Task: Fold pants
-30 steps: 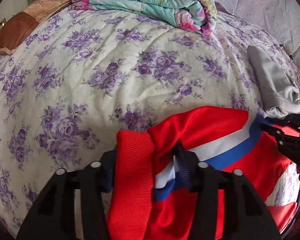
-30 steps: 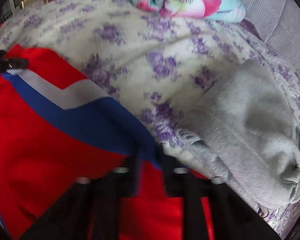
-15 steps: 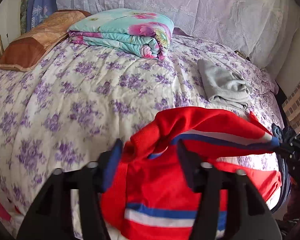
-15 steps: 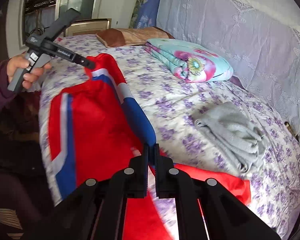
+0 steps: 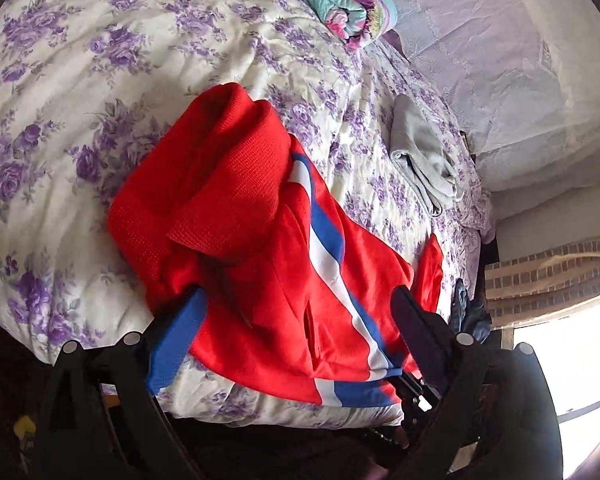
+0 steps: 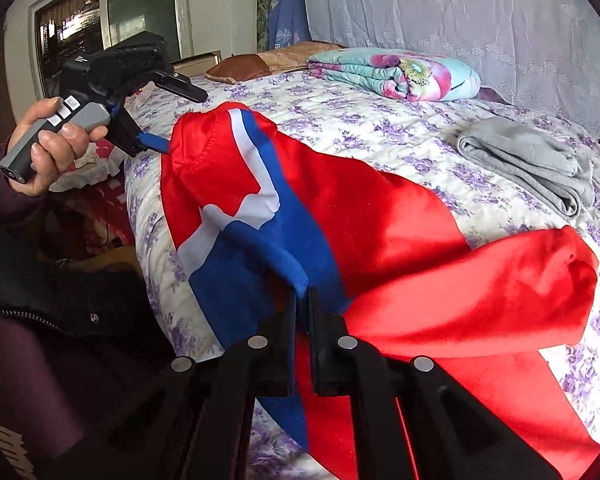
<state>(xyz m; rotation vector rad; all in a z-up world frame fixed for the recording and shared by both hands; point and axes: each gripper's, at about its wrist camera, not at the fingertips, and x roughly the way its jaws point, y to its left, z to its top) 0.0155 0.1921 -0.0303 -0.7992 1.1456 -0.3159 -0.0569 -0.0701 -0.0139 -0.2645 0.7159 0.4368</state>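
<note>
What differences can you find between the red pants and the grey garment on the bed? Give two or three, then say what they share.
1. Colour: the red pants carry a blue and white stripe; the grey garment is plain.
2. State: the pants lie spread and rumpled; the grey garment is folded into a compact stack.
3. Handling: the right gripper is shut on the pants; nothing touches the grey garment.

Both rest on the floral bedspread.
</note>
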